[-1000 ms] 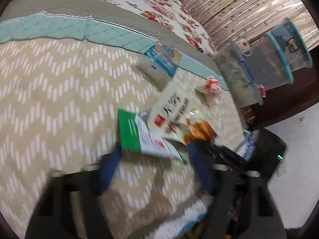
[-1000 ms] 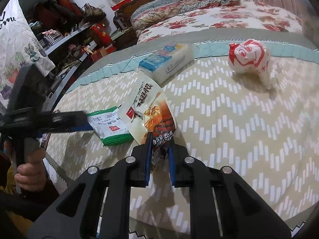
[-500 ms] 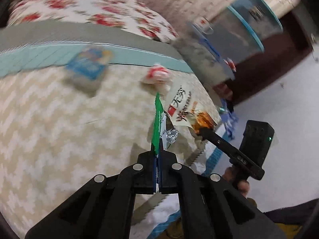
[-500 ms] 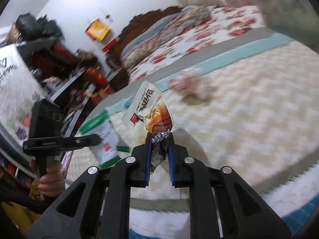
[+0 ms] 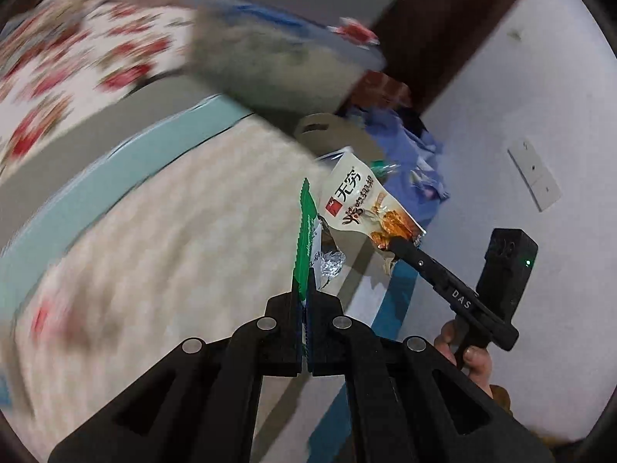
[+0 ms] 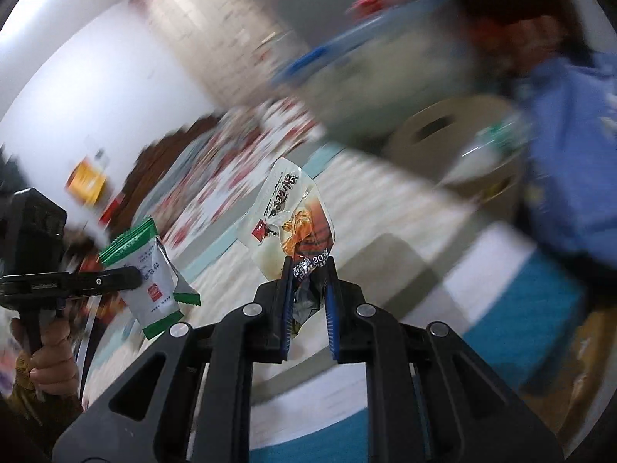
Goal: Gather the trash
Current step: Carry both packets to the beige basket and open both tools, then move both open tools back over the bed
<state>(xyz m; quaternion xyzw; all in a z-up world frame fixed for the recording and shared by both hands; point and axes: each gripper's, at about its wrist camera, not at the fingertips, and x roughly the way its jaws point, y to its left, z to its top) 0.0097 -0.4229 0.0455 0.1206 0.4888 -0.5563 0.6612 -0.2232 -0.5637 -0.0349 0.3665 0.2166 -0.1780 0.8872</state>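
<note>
The left tool [image 5: 304,332] pinches a green-and-white sachet [image 5: 304,239] by its lower edge so it stands upright, while at its two o'clock the right tool [image 6: 308,305] clamps a chicken-snack wrapper [image 6: 289,212] by its crumpled end, both clear of the bed [image 5: 173,239], seemingly for binning.

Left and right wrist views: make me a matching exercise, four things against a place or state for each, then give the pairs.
Things
1. green-edged wrapper
2. orange snack packet
3. beige bin
4. chevron blanket

Place or state
A. spread over the bed
B. clamped in the right gripper
C. standing beyond the bed's edge, slot in its lid
D. clamped in the left gripper

Pairs: 1-D, 2-B, 3-C, 4-A
</note>
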